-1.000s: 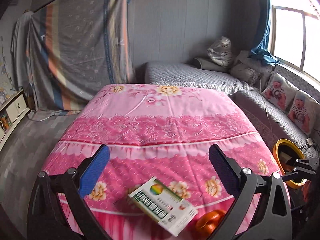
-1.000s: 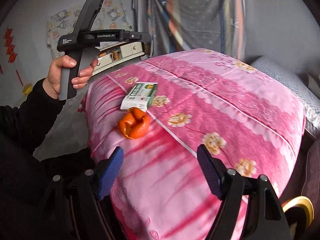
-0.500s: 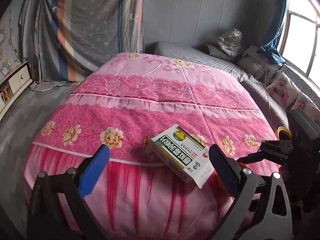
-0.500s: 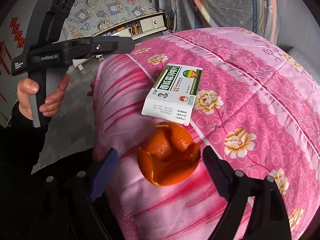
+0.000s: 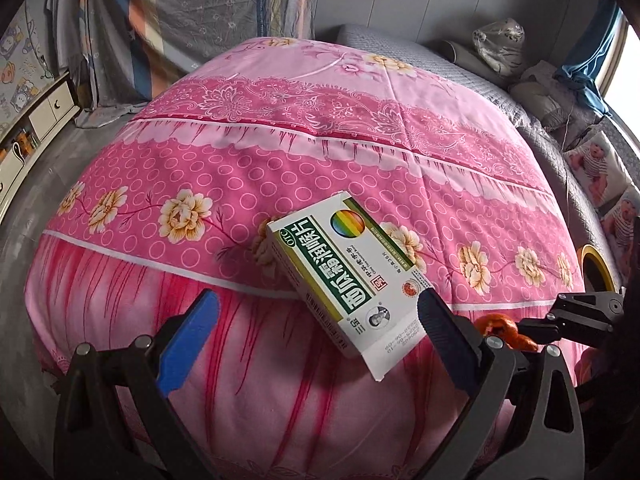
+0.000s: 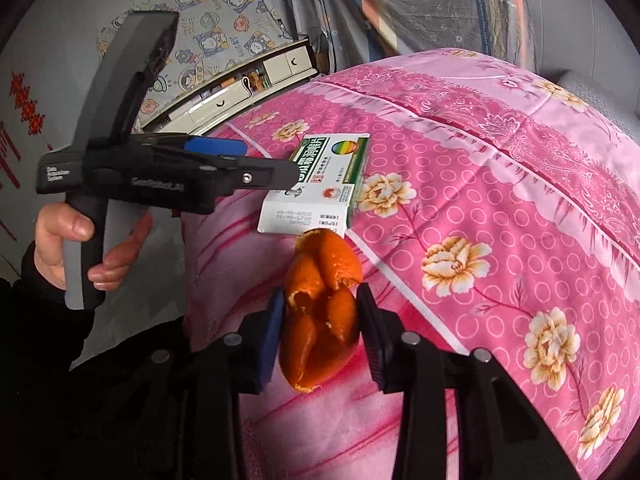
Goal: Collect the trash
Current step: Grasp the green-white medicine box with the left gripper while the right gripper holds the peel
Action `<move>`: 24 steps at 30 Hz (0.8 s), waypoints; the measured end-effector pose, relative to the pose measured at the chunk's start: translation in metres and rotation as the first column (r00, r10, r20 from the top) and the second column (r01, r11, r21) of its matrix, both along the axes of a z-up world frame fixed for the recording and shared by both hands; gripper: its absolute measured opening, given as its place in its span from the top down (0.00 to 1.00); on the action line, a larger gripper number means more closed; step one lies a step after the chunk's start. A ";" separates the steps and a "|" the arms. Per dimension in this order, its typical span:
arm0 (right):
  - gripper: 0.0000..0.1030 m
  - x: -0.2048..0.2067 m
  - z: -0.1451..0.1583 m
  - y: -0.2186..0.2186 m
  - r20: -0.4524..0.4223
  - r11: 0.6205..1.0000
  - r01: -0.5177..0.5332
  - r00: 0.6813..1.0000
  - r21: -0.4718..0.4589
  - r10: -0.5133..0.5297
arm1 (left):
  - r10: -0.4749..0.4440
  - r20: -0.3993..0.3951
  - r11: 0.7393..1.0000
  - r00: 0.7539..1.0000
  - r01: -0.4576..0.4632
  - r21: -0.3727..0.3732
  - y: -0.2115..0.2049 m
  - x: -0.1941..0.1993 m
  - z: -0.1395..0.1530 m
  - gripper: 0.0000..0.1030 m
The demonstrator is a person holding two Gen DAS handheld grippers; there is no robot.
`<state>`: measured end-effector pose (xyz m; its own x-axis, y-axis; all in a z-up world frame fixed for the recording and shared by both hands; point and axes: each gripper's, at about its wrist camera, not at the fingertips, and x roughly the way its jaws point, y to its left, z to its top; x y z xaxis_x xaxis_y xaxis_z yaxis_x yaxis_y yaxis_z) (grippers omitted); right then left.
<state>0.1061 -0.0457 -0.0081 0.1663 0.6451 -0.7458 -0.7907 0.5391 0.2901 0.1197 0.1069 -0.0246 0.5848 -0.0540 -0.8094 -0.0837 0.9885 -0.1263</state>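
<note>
You work over a bed covered by a pink flowered quilt (image 5: 320,152). Beyond the quilt, a striped sheet (image 5: 192,12) hangs against the wall, a grey mattress (image 5: 420,56) with pillows lies under the window, and a white cabinet (image 6: 240,88) stands against a wall papered with cartoon figures. A yellow-rimmed bin (image 5: 594,268) shows past the quilt's edge on your right.

A green-and-white medicine box (image 5: 352,280) lies flat near the quilt's front edge, and an orange peel (image 6: 320,312) lies on the quilt touching the box's near end.

Your left tool (image 5: 316,320) hangs above the quilt with its blue pads wide apart and nothing gripped; the box's near corner sits between them, close to the right-hand pad, though you cannot tell whether that pad touches it. Your bare hand (image 6: 76,248) holds its handle.

Your right tool (image 6: 320,320) straddles the peel, its jaws closing to a narrow gap, both pads pressing the peel's sides.
</note>
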 end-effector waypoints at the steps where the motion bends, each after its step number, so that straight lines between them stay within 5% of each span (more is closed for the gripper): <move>1: 0.67 0.000 0.002 -0.007 -0.006 1.000 0.004 1.000 0.021 -0.004 | 0.000 -0.004 1.000 1.000 0.000 0.007 -0.004 0.003 0.000 0.08; 14: 0.67 -0.004 0.022 -0.067 -0.021 0.977 0.052 0.999 0.206 -0.049 | 0.081 -0.109 0.988 0.991 -0.066 0.136 -0.031 0.051 -0.017 0.08; 17: 0.67 -0.002 0.021 -0.074 -0.041 0.972 0.066 0.997 0.226 -0.058 | 0.101 -0.125 0.989 0.987 -0.086 0.123 -0.023 0.053 -0.019 0.22; 24: 0.67 0.001 0.028 -0.083 -0.077 0.961 0.100 0.994 0.257 -0.083 | 0.114 -0.107 0.989 0.988 -0.103 0.109 -0.011 0.047 -0.018 0.31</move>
<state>0.1076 -0.1286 0.0201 0.1906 0.8023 -0.5656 -0.7165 0.5075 0.4785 0.1667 0.0961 -0.0422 0.4873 0.0914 -0.8684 -0.1992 0.9799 -0.0086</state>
